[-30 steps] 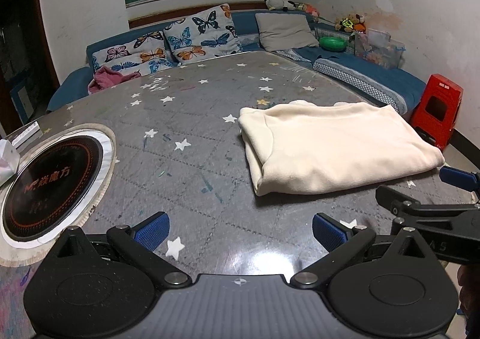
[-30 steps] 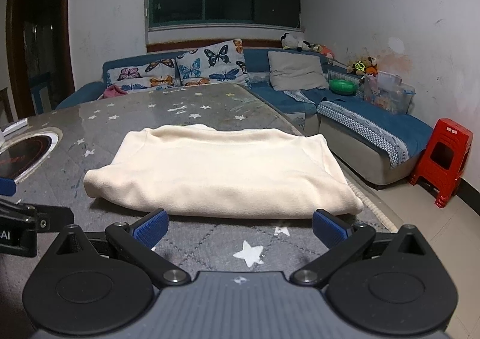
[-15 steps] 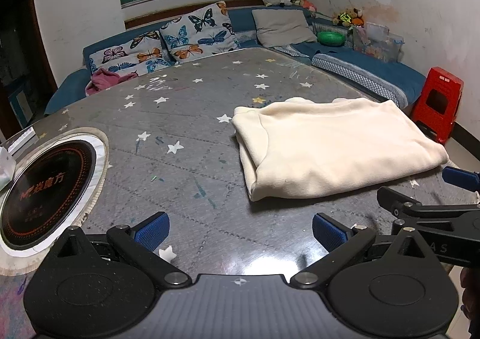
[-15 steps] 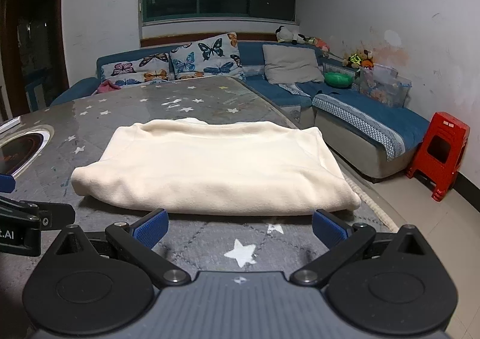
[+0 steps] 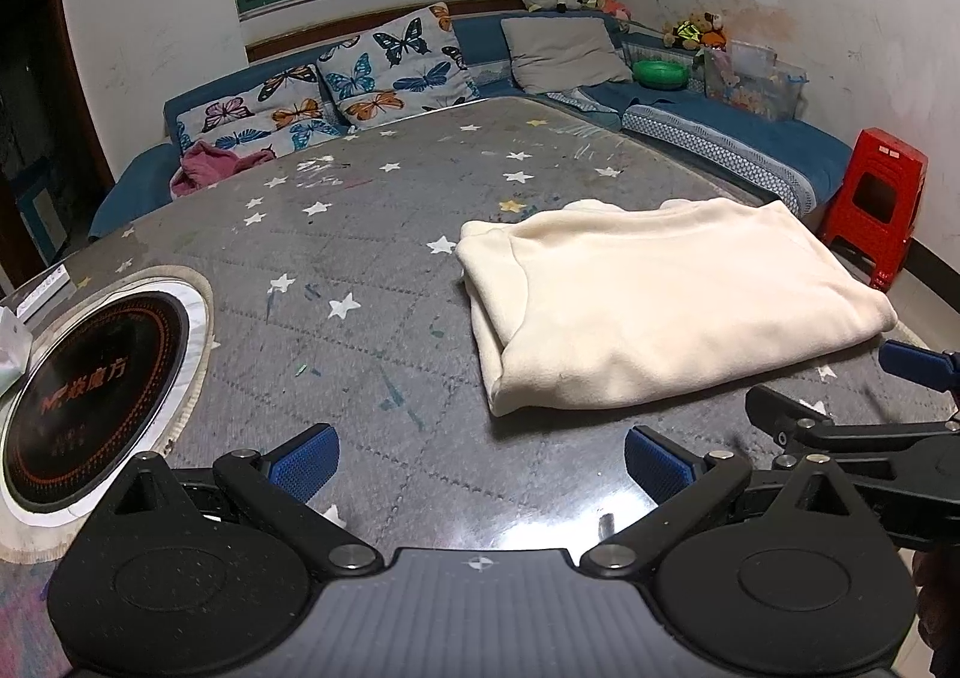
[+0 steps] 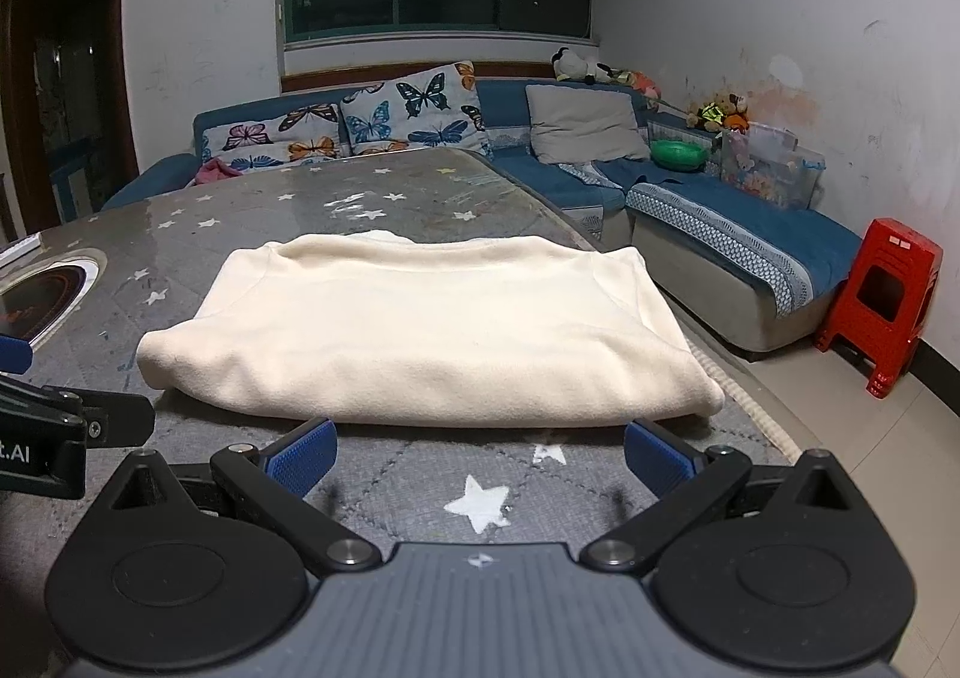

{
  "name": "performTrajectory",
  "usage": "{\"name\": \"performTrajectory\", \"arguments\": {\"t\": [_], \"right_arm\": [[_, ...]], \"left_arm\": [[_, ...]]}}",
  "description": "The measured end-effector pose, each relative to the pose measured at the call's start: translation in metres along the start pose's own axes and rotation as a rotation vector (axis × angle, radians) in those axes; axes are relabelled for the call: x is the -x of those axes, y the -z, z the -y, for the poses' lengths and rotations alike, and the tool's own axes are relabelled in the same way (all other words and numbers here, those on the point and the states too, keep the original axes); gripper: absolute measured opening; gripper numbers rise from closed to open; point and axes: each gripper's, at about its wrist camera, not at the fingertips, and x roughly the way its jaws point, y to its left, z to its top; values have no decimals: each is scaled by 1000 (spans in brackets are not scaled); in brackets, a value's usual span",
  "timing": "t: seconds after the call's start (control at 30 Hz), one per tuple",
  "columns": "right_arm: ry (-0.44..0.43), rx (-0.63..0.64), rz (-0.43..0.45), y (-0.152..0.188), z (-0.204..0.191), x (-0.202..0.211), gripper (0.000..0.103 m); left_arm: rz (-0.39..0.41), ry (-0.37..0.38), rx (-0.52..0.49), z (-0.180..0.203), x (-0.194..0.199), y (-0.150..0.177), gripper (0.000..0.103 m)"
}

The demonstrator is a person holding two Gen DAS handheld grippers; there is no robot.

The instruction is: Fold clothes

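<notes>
- Two grippers, left gripper (image 5: 480, 453) and right gripper (image 6: 477, 447), each with blue pads spread wide, gripping nothing.
- Folded cream garment (image 6: 420, 330) flat on star-patterned grey table (image 5: 360, 234), just ahead of right gripper, ahead-right of left.
- Round black hotplate (image 5: 90, 396) inset at left.
- Blue sofa (image 6: 750, 234) and red stool (image 6: 882, 300) beyond.

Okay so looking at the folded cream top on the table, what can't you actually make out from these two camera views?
- Cream garment: its type and how many layers, since both views show only the outer fold.
- Induction hob: cut off by the left wrist view's left edge; small print unreadable.
- Right tongs in the left wrist view: cut off by the right edge.
- Left tongs in the right wrist view: cut off by the left edge.
- Clear bin contents: too small.
</notes>
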Motion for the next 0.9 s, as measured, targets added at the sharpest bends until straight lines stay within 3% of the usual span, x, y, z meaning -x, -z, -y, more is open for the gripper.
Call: {"name": "performTrajectory", "arguments": {"t": [0.9], "right_arm": [[-16, 19, -8, -4, -6, -9, 103]], "left_arm": [[-8, -2, 11, -2, -6, -7, 103]]}}
